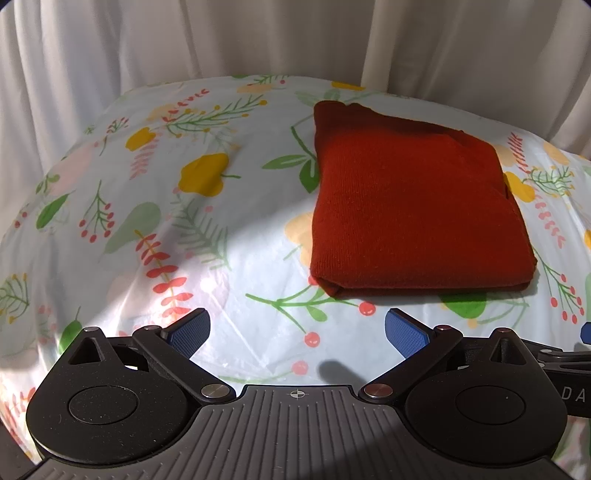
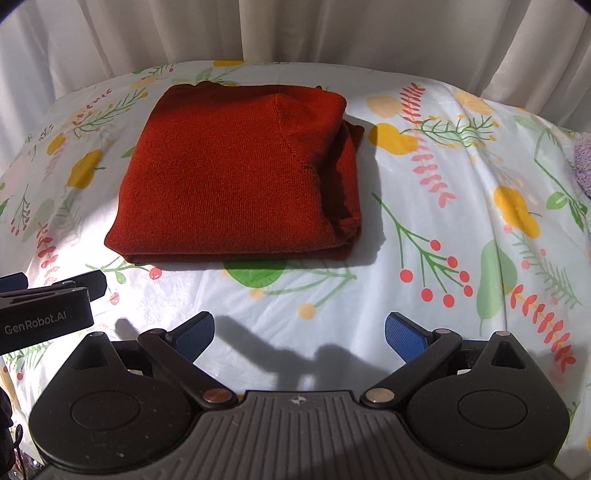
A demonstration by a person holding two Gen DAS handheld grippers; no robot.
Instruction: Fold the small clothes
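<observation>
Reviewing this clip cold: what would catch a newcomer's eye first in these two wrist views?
The rust-red knit garment, folded into a neat rectangle, stands out at the centre of the floral tablecloth. In front of it the left gripper and right gripper are both open and hold nothing, their blue pads apart from the cloth. White curtains hang behind, and a bit of lilac fabric shows at the far right edge.

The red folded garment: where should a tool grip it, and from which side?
Probably the loose layered edges of the red garment, approached from its right side by the open right tool. There the layers show separately, whereas the near edge is a rounded closed fold.
</observation>
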